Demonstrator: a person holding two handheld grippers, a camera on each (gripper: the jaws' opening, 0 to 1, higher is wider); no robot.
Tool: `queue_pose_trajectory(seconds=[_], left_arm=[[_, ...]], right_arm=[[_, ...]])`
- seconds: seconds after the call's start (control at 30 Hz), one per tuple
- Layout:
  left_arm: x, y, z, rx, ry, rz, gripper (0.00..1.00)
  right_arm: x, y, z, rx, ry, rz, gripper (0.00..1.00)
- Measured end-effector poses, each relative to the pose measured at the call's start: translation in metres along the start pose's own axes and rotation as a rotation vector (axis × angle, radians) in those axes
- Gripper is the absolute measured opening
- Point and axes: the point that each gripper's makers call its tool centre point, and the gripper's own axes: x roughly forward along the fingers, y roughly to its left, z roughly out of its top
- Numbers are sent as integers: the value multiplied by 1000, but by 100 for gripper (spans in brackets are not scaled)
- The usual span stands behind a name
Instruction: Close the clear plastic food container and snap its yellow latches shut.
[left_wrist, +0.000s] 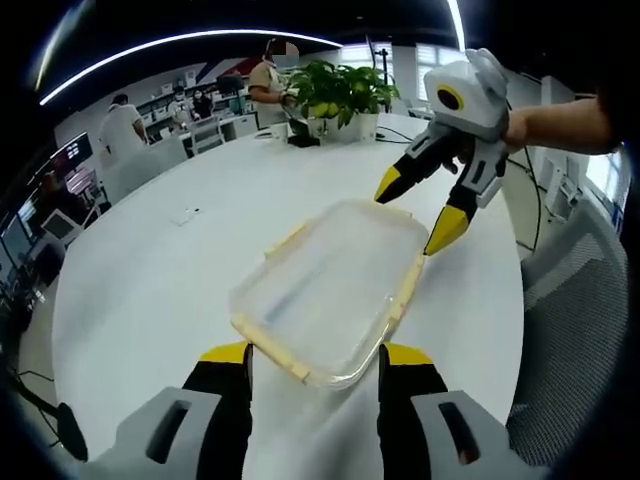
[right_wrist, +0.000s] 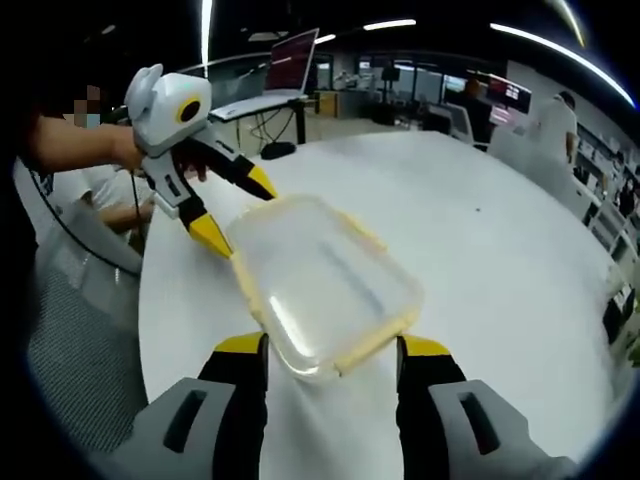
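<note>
Left gripper view looks along the left gripper (left_wrist: 314, 360), its yellow-tipped black jaws standing apart on either side of the near corner of the clear rectangular plastic food container (left_wrist: 335, 285), not visibly pressing it. Across the container the right gripper (left_wrist: 422, 213), grey-bodied with yellow tips, hangs with its jaws spread, one tip near the far rim and the other close to the pale yellow latch (left_wrist: 407, 285) along the right edge; whether either tip touches the plastic I cannot tell. In the right gripper view the same arrangement shows from the other end: the right gripper (right_wrist: 330, 362) straddles the near corner with jaws wide, and the left gripper (right_wrist: 238, 210) sits open at the far corner. The container rests flat on the round white table (left_wrist: 150, 290) with its lid seemingly seated on top, the yellow latches lying along the rims; whether any is snapped down is too faint to read. Potted green plants (left_wrist: 340, 92) and seated people lie well beyond. The likely risk is the light container skating across the smooth tabletop when one tip pushes a latch, because nothing clamps it. A tip pressing off-centre could also tip the lid up at the opposite edge or slip off the narrow latch.
</note>
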Motion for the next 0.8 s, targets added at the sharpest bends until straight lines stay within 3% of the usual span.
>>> queue_pose_trajectory(seconds=[0.33,0.8], left_arm=[[8,15,5,-5,8,2,45],[10,22,1,-21,24,-3,45]], right_arm=[[8,-15,9,-12,17,0,48],[11,-17,13,-7,27,2,50]])
